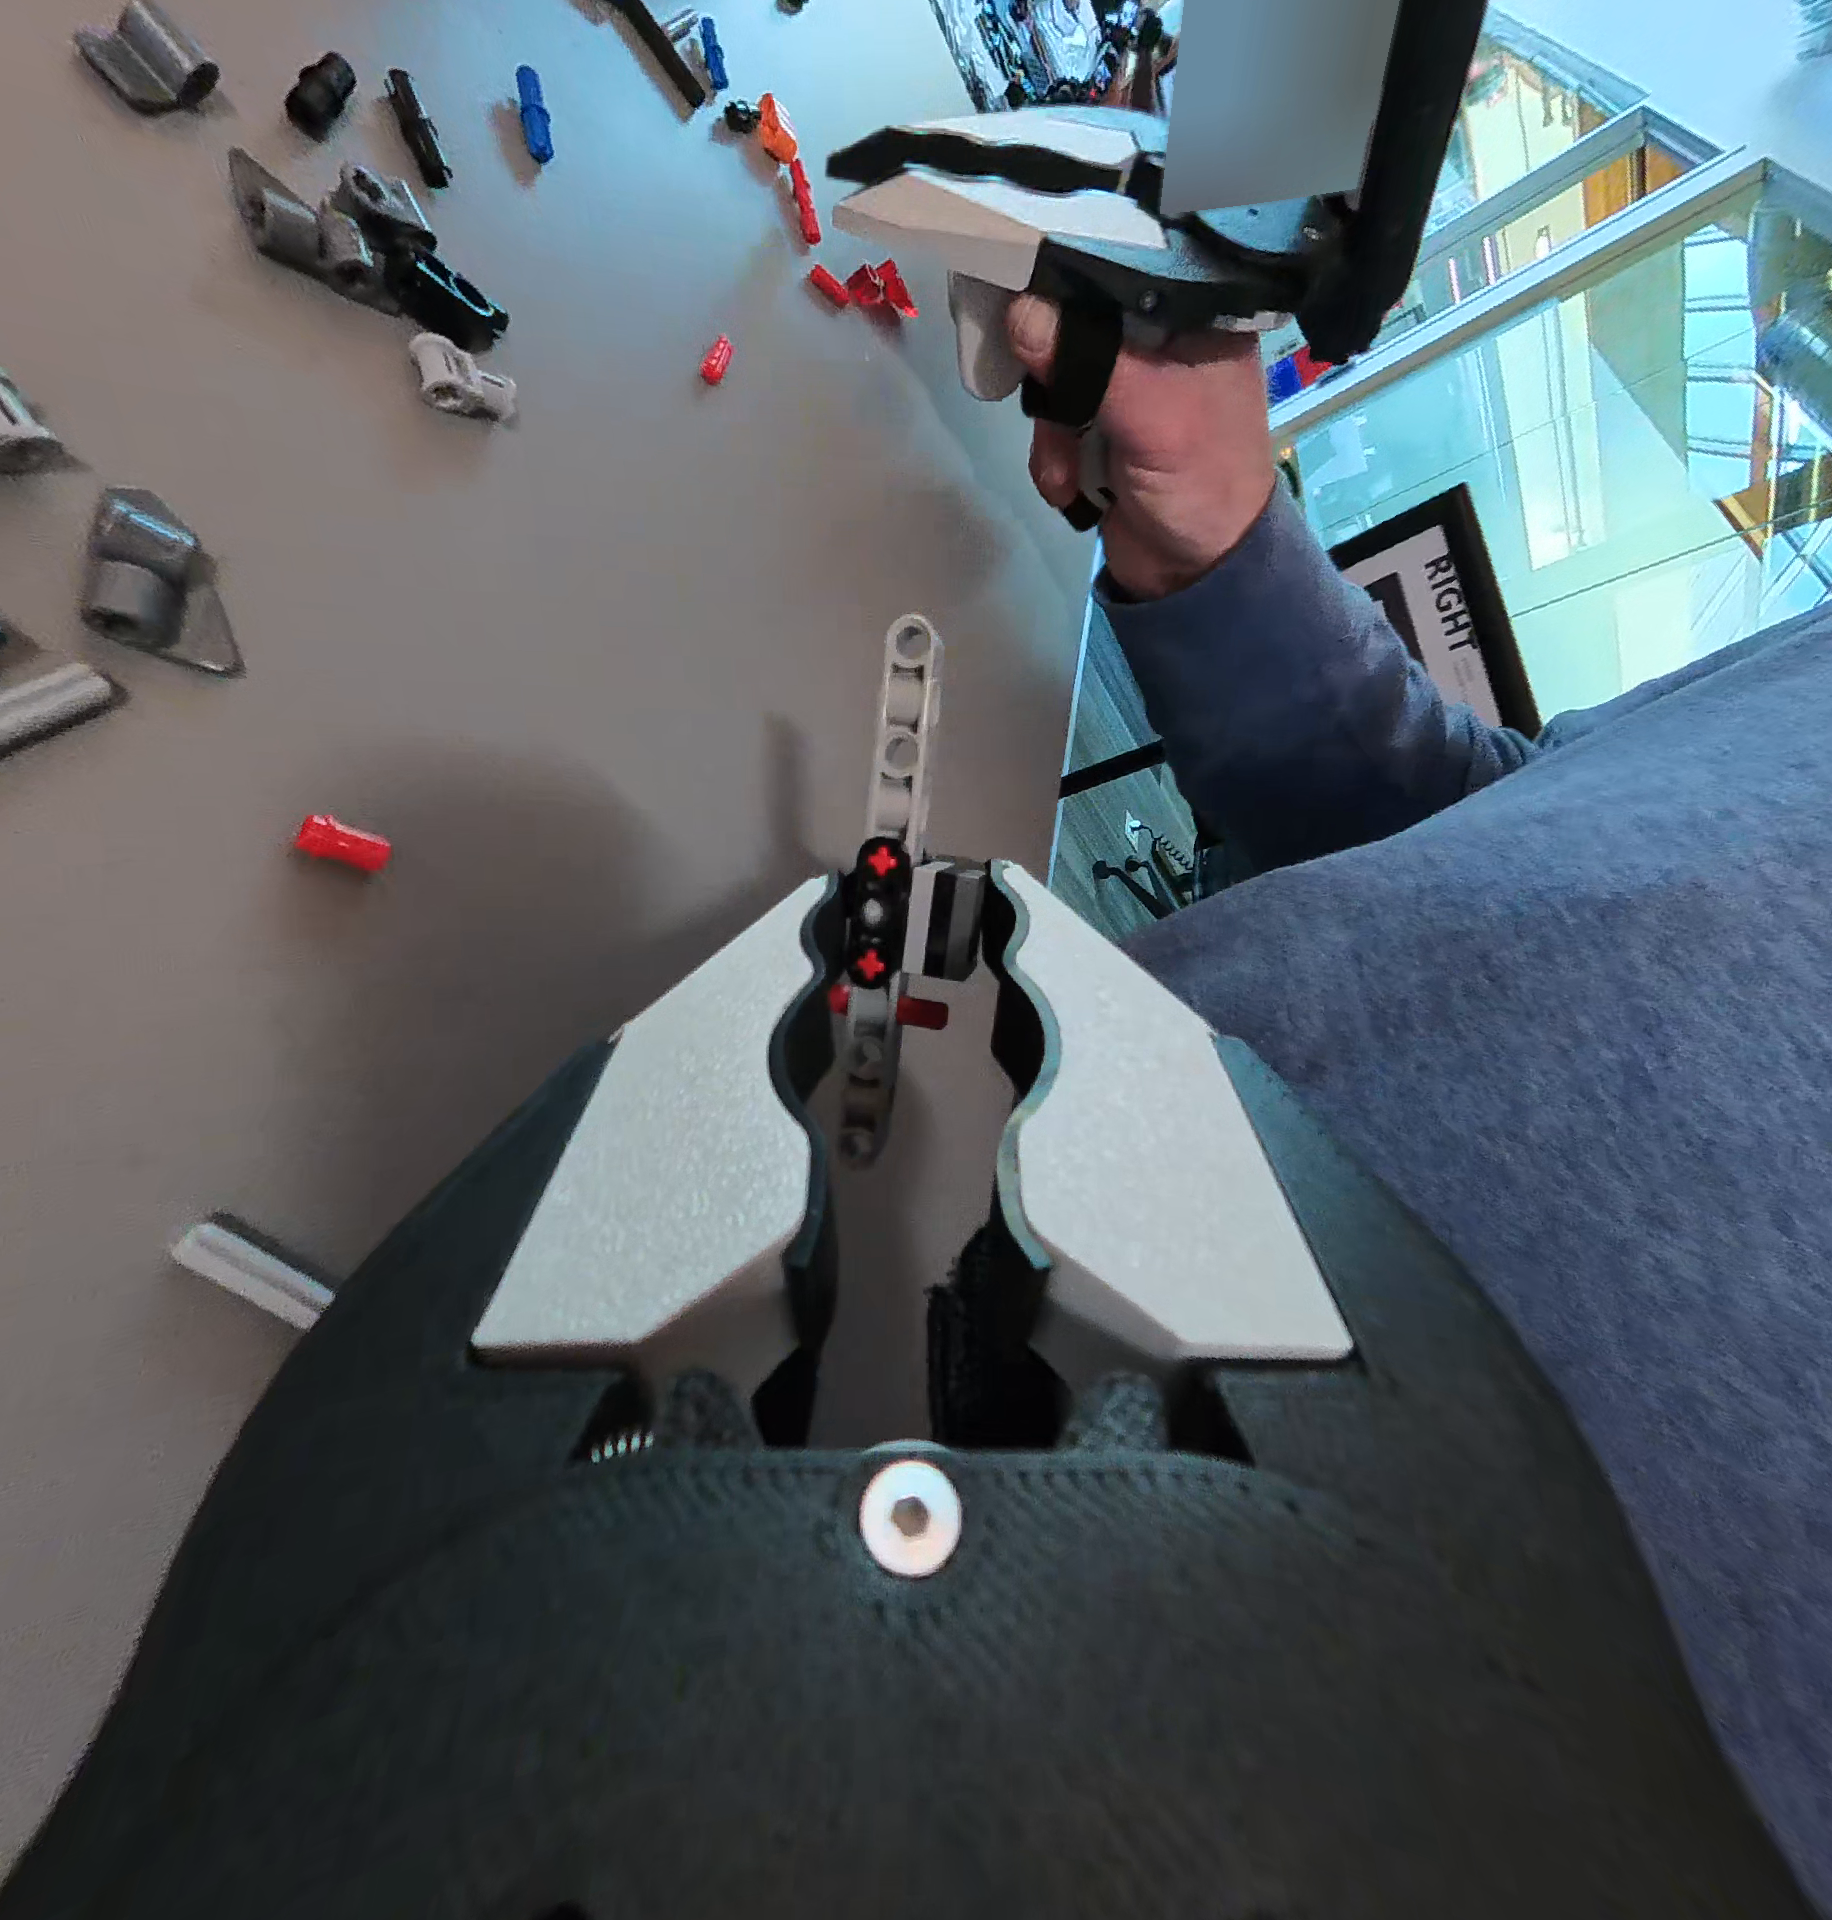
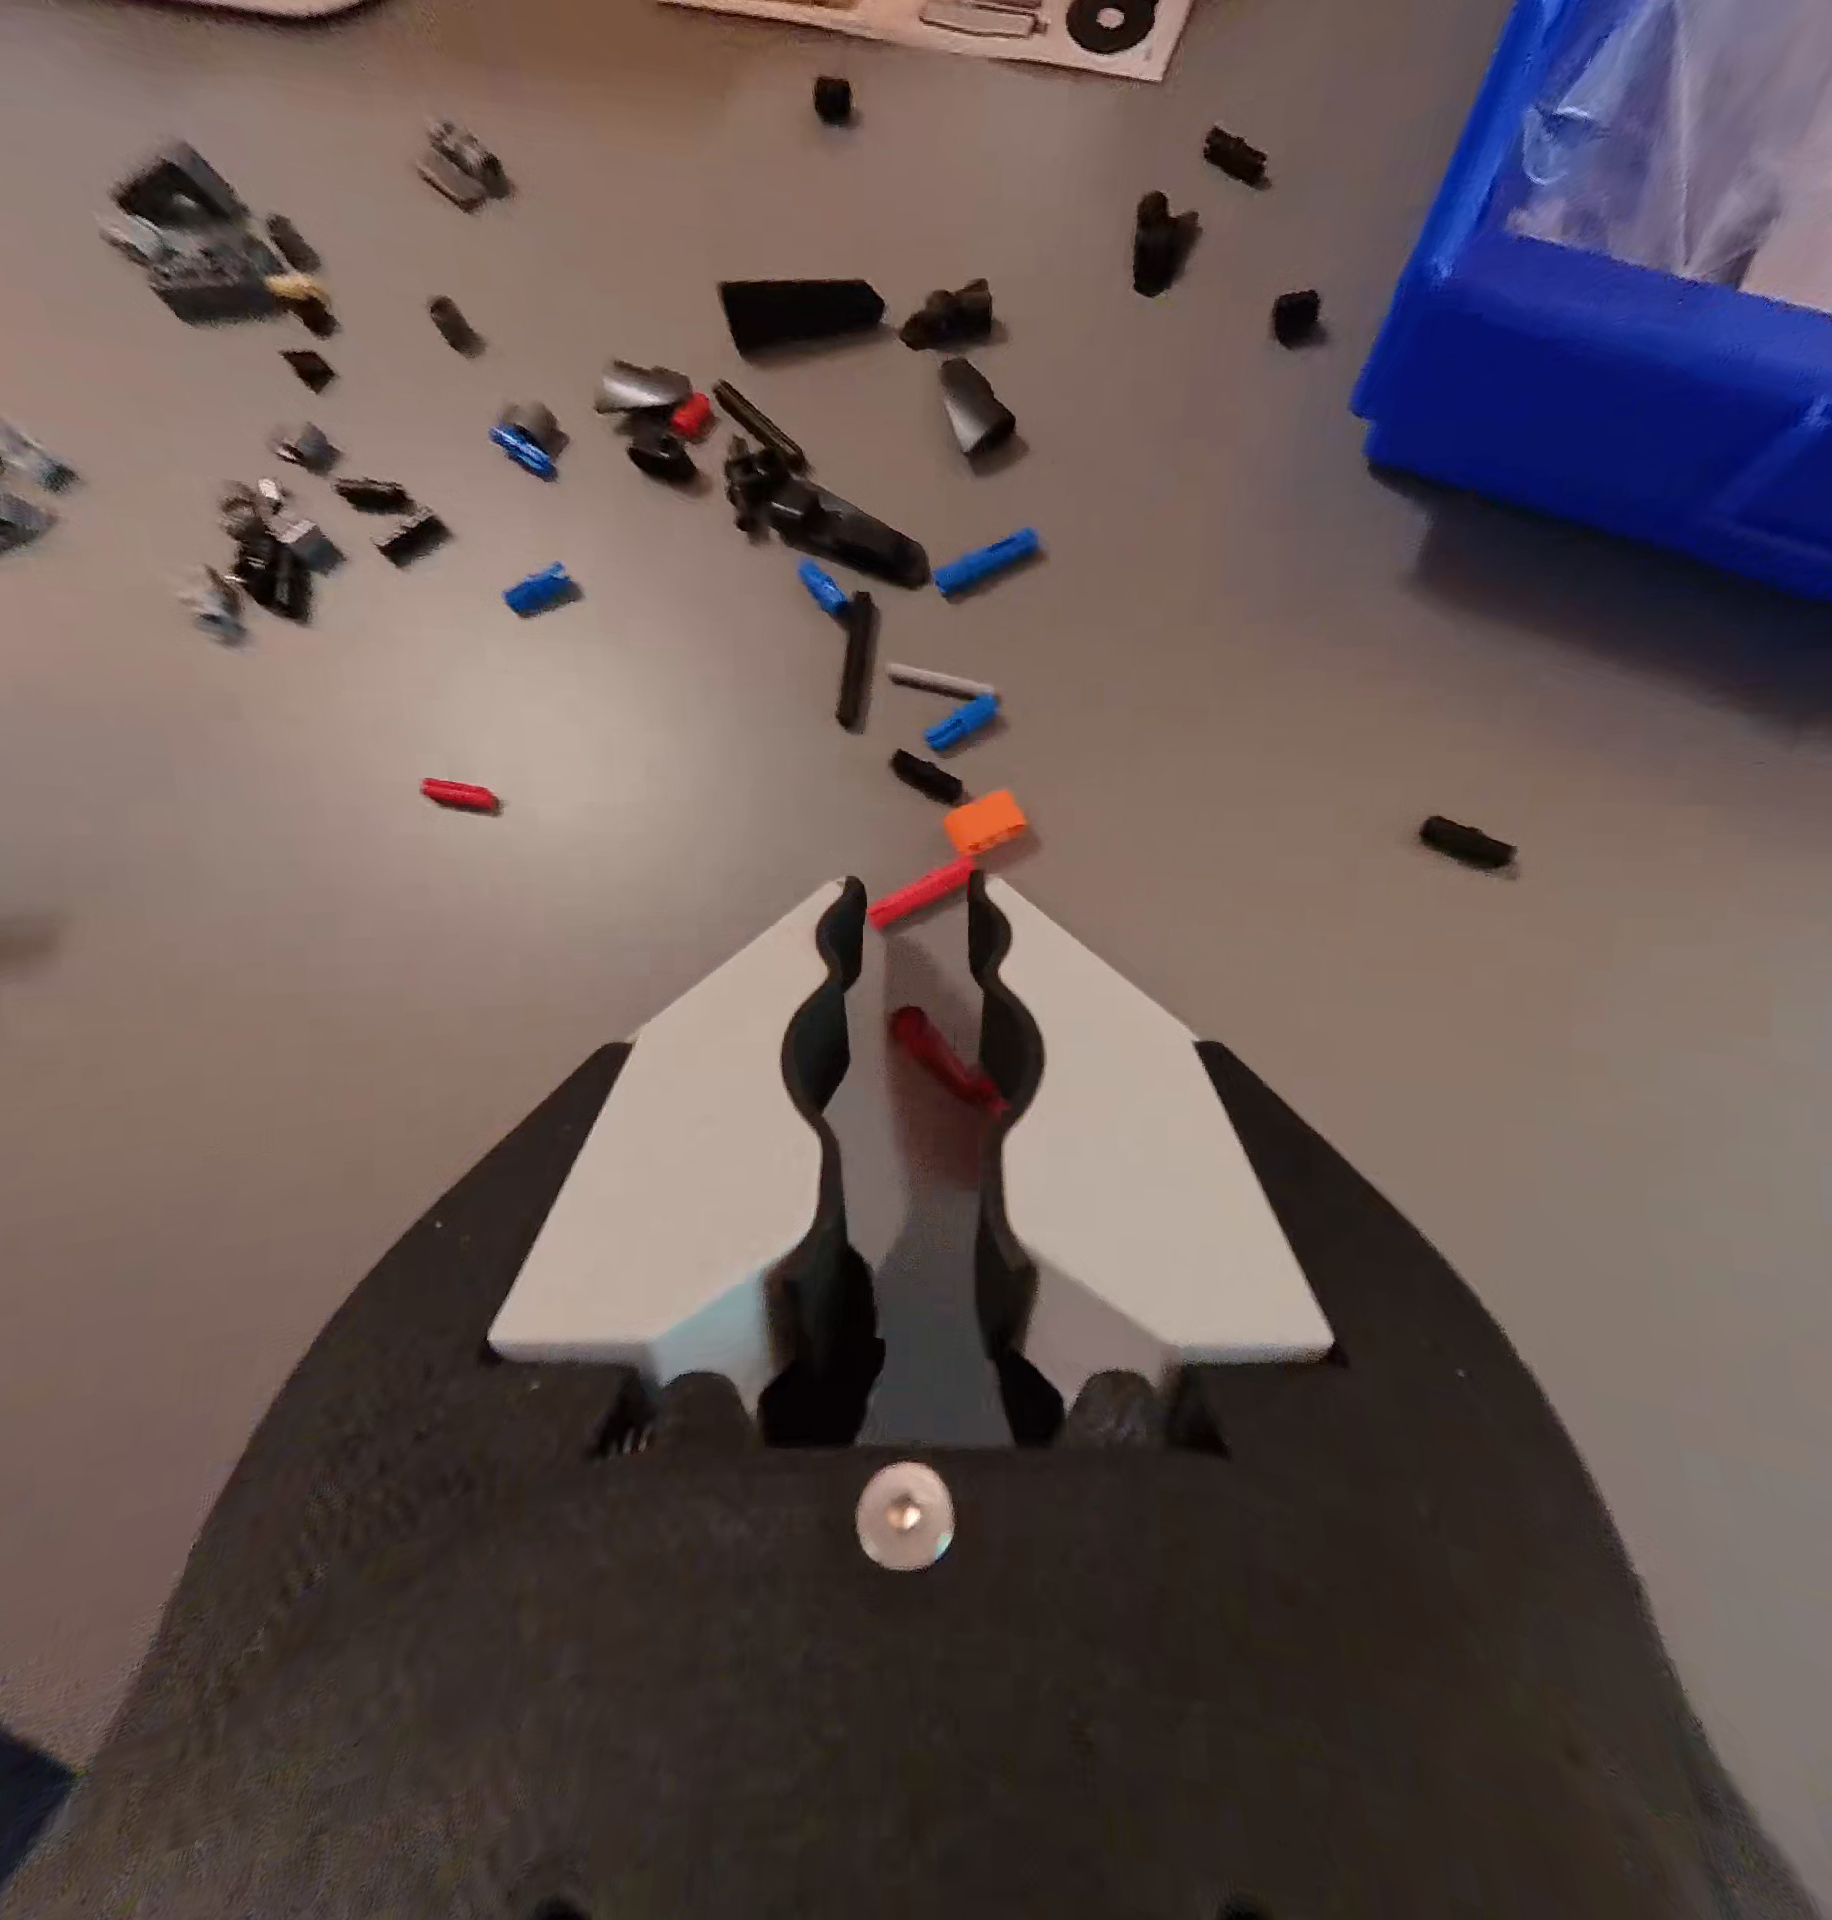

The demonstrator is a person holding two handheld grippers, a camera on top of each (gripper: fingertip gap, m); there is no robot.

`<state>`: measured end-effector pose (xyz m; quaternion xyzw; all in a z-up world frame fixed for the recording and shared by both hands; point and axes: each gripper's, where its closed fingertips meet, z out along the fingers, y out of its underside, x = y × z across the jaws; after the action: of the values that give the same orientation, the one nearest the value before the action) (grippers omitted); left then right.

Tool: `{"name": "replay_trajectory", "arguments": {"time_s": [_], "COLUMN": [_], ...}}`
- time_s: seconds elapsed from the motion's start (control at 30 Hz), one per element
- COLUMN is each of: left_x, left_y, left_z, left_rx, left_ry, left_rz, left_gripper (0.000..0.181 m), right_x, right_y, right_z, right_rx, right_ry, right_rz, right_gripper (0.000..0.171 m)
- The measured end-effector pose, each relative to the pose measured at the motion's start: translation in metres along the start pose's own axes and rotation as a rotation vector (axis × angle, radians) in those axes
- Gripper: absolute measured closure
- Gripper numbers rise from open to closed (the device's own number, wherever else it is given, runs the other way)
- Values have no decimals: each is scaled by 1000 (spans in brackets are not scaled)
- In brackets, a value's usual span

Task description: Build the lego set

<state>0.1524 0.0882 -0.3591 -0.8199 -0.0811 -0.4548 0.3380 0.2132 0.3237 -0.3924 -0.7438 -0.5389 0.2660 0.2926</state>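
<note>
My left gripper (image 1: pixel 912 899) is shut on a small lego assembly (image 1: pixel 896 925): a light grey holed beam, a black piece with red cross axles, and a grey and black block. It holds the assembly above the grey table (image 1: pixel 538 665). My right gripper (image 2: pixel 917 896) is open with a narrow gap, low over the table. A red pin (image 2: pixel 922 891) lies on the table right at its fingertips, and a second red piece (image 2: pixel 938 1055) lies under the gap. The right gripper also shows in the left wrist view (image 1: pixel 839 187), held by a hand.
Loose black, grey, blue and red parts are scattered on the table (image 2: pixel 1203 1039). An orange piece (image 2: pixel 987 823) lies just past the red pin. A blue bin (image 2: pixel 1618 395) stands far right, with a printed sheet (image 2: pixel 995 26) at the far edge. A single red pin (image 1: pixel 343 842) lies left of my left gripper. The left gripper's tips are roughly 25 cm from the right gripper's. My left gripper's tips are some 8 cm from the single red pin (image 1: pixel 343 842).
</note>
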Motion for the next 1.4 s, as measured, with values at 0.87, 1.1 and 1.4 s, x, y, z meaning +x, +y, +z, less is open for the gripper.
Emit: {"name": "replay_trajectory", "arguments": {"time_s": [0.87,1.1,1.4], "left_x": [-9,-8,-12], "left_y": [4,5,8], "left_z": [1,1,-7], "left_rx": [-11,-15,-2], "left_ry": [-15,-10,-13], "left_rz": [-23,-15,-28], "left_gripper": [157,157,157], "right_x": [-24,-17,-2], "right_y": [3,-10,-9], "right_z": [4,17,24], "right_rx": [-204,-218,-244], "right_ry": [-106,-58,-48], "right_rz": [-316,-371,-338], "right_gripper": [157,158,160]}}
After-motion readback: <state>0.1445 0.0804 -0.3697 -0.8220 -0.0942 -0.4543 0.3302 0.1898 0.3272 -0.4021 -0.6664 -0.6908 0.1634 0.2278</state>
